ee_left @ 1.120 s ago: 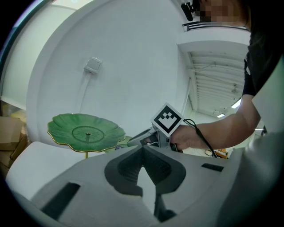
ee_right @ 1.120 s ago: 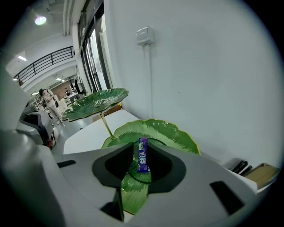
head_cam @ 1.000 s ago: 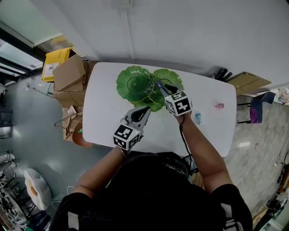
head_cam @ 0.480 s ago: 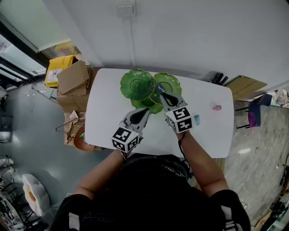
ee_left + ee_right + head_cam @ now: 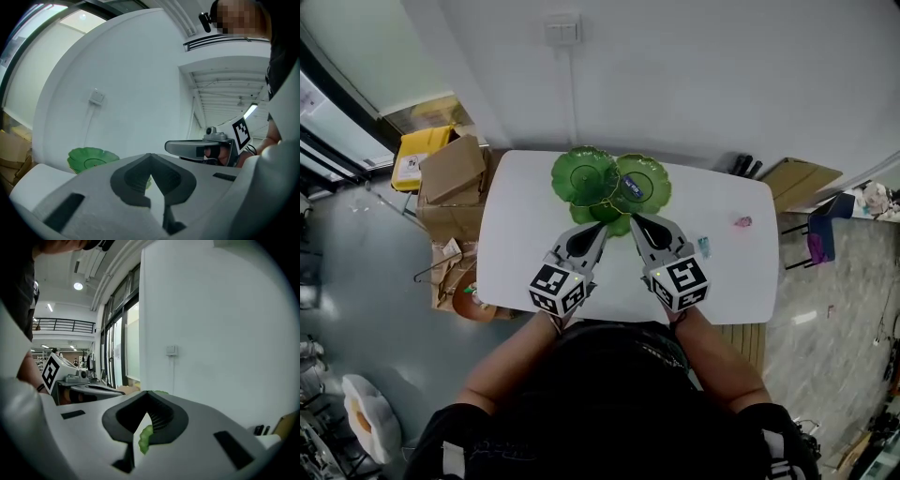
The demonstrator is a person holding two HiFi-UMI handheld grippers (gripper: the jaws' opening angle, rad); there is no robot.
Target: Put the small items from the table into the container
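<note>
two small items lie loose on the right side of the white bench point(image 5: 516, 234), well apart from the container: a teal one point(image 5: 703, 246) nearer to me and a pink one point(image 5: 742, 222) farther right. the green leaf-shaped container point(image 5: 581, 178) stands at the far middle of the bench, close to the wall. it is made of shallow lobes joined together. one blue item point(image 5: 630, 185) lies in its right lobe, so i judge the task to be partly done.

my left fingers point(image 5: 592, 234) and right fingers point(image 5: 645, 230) are held side by side, pointing away from me toward the near edge of the container. both pairs are closed tip to tip and carry nothing. the green showing through the slit of the right pair is the container beyond, not something gripped.

i judge that both pairs are held up off the bench so that they clear the container's low rim and do not nudge it. the right pair is on the same side as the teal and pink items, so it seems the natural one to go for them, opening on the way. the left pair is beside the container, where it could steady it if the light dish slides.
</note>
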